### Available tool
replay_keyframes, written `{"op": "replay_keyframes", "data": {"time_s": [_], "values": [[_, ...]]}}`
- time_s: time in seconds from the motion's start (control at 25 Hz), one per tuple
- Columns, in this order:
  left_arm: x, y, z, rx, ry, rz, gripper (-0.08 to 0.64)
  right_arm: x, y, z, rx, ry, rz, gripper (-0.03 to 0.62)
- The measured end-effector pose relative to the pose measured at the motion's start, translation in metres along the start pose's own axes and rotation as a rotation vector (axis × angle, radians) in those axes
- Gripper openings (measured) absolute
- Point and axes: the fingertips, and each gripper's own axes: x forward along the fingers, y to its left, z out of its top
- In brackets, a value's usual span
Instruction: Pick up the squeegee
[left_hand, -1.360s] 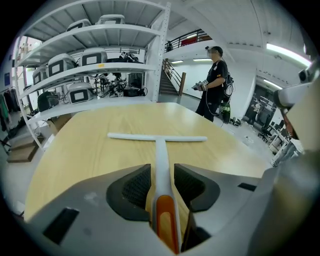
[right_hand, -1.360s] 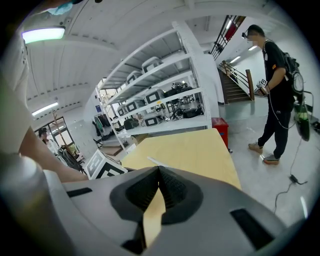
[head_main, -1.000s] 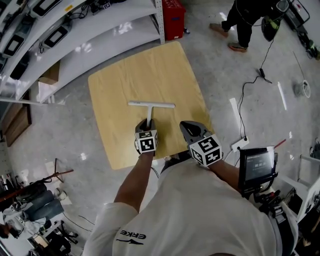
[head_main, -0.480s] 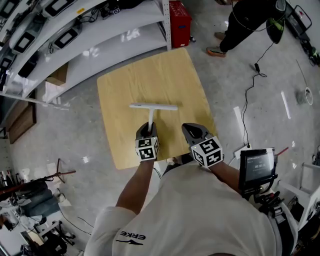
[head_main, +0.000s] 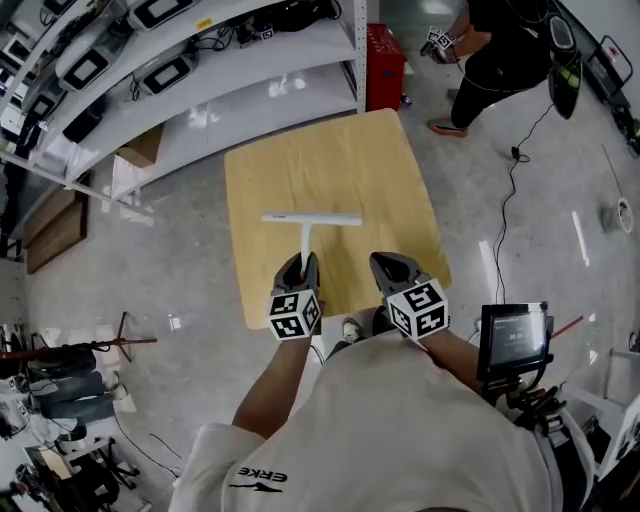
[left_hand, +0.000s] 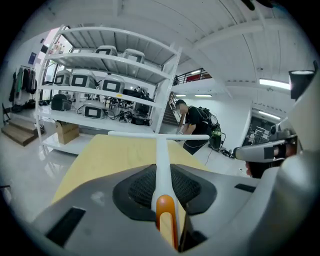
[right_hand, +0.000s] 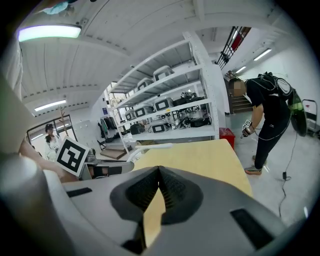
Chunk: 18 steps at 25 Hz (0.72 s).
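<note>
The white T-shaped squeegee (head_main: 305, 225) hangs over the near part of the wooden table (head_main: 330, 160), blade away from me. My left gripper (head_main: 302, 262) is shut on its handle. In the left gripper view the white handle (left_hand: 162, 160) with its orange end runs between the pads, and the blade (left_hand: 159, 135) lies crosswise ahead. My right gripper (head_main: 385, 262) hovers beside it over the table's near right edge, shut with nothing in it (right_hand: 159, 172). From the right gripper view the blade (right_hand: 150, 147) shows at the left.
White shelving (head_main: 200, 90) with devices stands beyond the table's far left side, with a red crate (head_main: 383, 55) at its end. A person (head_main: 500, 50) stands at the far right by a floor cable (head_main: 500, 190). A monitor (head_main: 513, 338) sits at my right.
My left gripper has risen with the squeegee in its grip, drawing it nearer to the camera. The right gripper has shifted only a little.
</note>
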Motion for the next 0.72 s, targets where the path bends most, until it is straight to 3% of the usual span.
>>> {"op": "replay_keyframes", "data": {"time_s": [0.24,0.72], "values": [[-0.076,0.007,-0.004,-0.039,-0.044,-0.051,0.083,-0.027,0.063,-0.010,-0.009,-0.023,-0.028,0.005],[-0.129,-0.016,-0.023,-0.108,-0.086,-0.067,0.083,-0.067,0.086,-0.033,-0.034,-0.010,-0.022,0.005]]}}
